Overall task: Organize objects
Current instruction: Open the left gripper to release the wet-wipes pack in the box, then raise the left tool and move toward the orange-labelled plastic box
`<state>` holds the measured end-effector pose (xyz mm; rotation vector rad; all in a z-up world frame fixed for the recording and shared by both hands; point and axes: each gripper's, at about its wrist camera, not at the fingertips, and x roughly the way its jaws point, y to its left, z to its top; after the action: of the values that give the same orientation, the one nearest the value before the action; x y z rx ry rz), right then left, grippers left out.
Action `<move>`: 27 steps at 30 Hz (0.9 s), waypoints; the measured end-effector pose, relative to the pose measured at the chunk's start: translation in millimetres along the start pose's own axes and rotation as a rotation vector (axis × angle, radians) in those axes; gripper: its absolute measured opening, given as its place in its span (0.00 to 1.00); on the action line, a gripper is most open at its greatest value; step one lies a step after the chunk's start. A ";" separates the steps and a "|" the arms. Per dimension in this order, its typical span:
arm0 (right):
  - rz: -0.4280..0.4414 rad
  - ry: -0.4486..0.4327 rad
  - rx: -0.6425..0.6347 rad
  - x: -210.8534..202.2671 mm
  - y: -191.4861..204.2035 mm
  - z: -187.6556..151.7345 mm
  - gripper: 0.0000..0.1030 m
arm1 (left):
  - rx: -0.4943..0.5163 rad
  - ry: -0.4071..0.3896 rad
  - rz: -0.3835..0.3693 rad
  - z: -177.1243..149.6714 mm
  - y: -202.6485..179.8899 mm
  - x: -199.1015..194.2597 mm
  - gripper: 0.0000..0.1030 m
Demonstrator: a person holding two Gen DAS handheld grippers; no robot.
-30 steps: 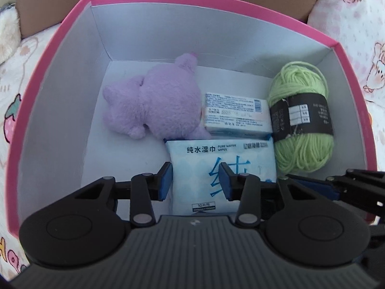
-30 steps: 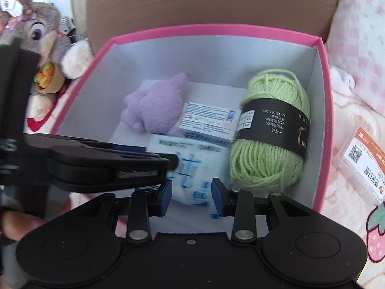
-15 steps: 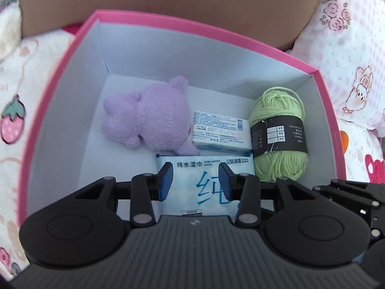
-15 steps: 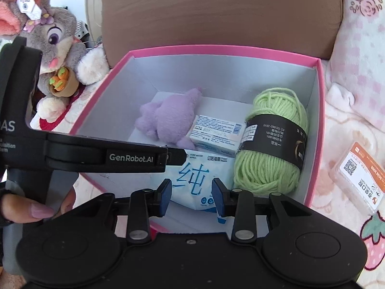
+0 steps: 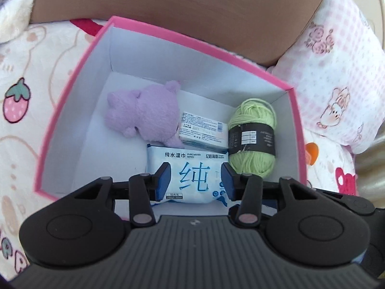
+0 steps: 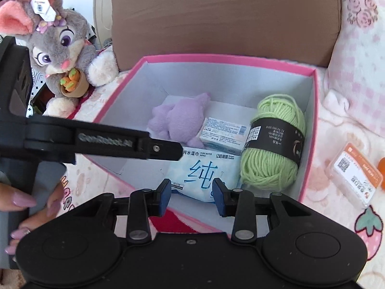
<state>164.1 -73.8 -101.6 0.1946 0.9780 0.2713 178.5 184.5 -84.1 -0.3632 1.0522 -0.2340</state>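
In the left wrist view, my left gripper hangs above the pink box; its jaws have just been opening and grasp nothing. The wipes pack lies below them in the box, with the purple plush and the green yarn beyond.

In the right wrist view, my right gripper is released too. I judge the placing is finished; next I must fetch the card case outside, right of the box.

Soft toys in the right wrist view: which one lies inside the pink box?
The small lilac plush toy lies inside the pink box; the grey rabbit plush with carrots sits outside it.
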 end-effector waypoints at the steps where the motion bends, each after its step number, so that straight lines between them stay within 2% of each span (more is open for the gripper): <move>1: -0.005 -0.002 -0.011 -3.8 2.2 -0.7 0.41 | 0.012 -0.013 0.009 -0.4 -2.1 -5.9 0.44; 4: -0.018 -0.004 -0.033 -15.5 8.4 -2.0 0.42 | 0.029 -0.029 0.048 -2.0 -7.2 -23.2 0.45; 6: -0.024 -0.006 -0.050 -24.0 12.2 -2.7 0.42 | 0.094 -0.039 0.111 -5.3 -16.4 -32.7 0.52; 8: -0.030 -0.016 -0.060 -31.6 15.1 -4.3 0.43 | 0.154 -0.053 0.172 -10.6 -24.9 -40.2 0.54; 9: -0.029 -0.021 -0.061 -34.9 16.3 -5.7 0.43 | 0.167 -0.057 0.179 -13.5 -27.3 -44.4 0.55; 16: -0.028 -0.027 -0.101 -57.3 29.8 -12.4 0.44 | 0.185 -0.048 0.165 -27.4 -36.0 -74.2 0.60; 19: -0.027 -0.032 -0.120 -68.7 37.4 -13.5 0.45 | 0.148 -0.047 0.080 -30.4 -39.2 -97.2 0.60; 25: 0.000 -0.019 -0.120 -91.0 43.5 -17.8 0.47 | 0.169 -0.125 0.041 -38.2 -58.5 -145.5 0.63; 27: -0.003 -0.024 -0.139 -101.2 47.8 -21.9 0.48 | 0.196 -0.145 0.050 -42.6 -67.0 -156.2 0.67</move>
<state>85.6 -59.2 -20.2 0.0689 0.9315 0.3322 65.2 171.4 48.9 -0.1742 0.8862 -0.2602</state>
